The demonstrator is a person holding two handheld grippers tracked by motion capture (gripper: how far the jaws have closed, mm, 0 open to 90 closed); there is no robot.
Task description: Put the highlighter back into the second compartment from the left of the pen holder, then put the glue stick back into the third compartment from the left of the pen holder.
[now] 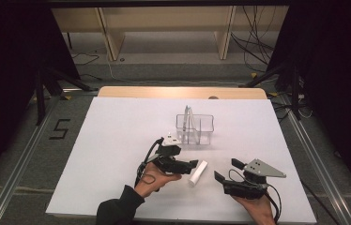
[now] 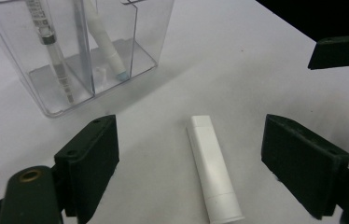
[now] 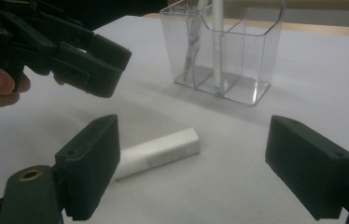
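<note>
On the white table [image 1: 117, 140], your wide-open, empty left gripper [image 1: 193, 163] frames the white tube [image 1: 198, 173] (right gripper [image 1: 226, 170] likewise open, empty), so lower and close.

White tube [image 2: 212, 169] w/ cap, flat on white table, near clear organizer, between both hand-held grippers

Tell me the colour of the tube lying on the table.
White; the tube shows best in the left gripper view.
</note>
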